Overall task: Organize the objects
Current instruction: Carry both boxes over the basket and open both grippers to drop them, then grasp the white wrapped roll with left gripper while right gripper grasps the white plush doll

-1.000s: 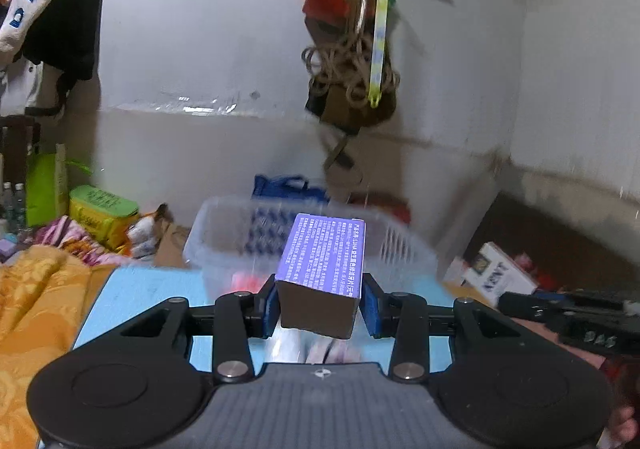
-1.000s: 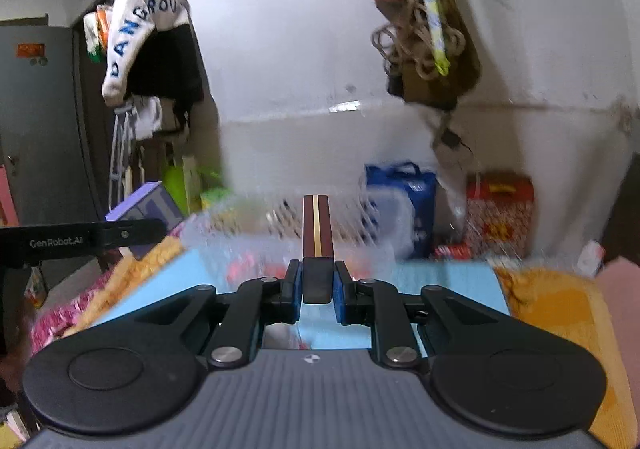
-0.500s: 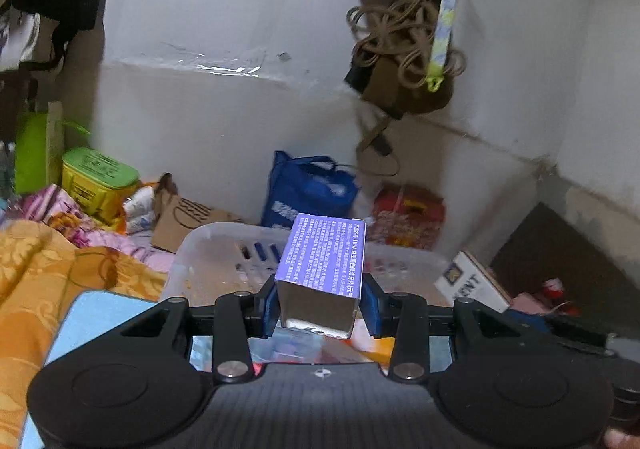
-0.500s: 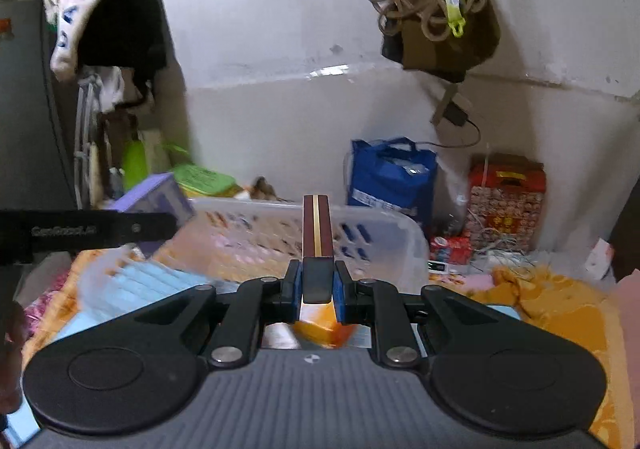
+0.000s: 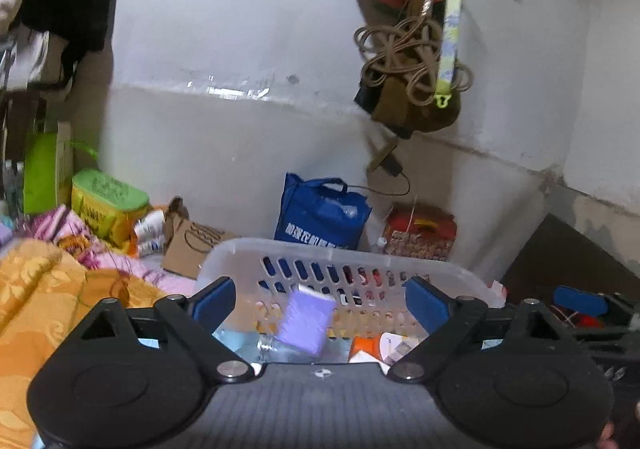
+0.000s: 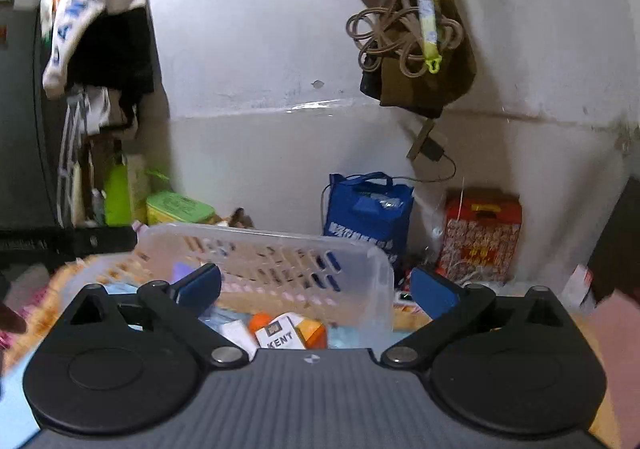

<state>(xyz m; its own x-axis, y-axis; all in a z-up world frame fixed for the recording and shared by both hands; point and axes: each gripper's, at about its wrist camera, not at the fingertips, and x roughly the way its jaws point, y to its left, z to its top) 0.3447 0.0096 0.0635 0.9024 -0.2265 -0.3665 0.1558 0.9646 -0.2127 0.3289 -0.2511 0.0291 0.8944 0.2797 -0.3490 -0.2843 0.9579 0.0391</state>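
Observation:
A clear plastic basket [image 5: 360, 257] with slotted walls sits just beyond both grippers; it also shows in the right wrist view [image 6: 280, 245]. My left gripper [image 5: 320, 307] is open over the basket, and a purple box [image 5: 306, 325] lies tilted inside, blurred. My right gripper [image 6: 316, 289] is open and empty above the basket. Inside lie a white KENT pack [image 6: 280, 335], an orange box [image 6: 312, 331] and other small packs. The dark slim box held before is not in view.
An orange blanket [image 5: 44, 289] lies to the left. A blue bag [image 5: 320, 215], a red gift box [image 5: 420, 235] and a green-lidded tin [image 5: 106, 201] stand by the white wall. A rope bundle [image 5: 408, 65] hangs above. The other gripper [image 5: 592, 309] shows at the right.
Both grippers opened over the basket. The purple box left my left gripper and dropped into the basket. The dark slim box left my right gripper.

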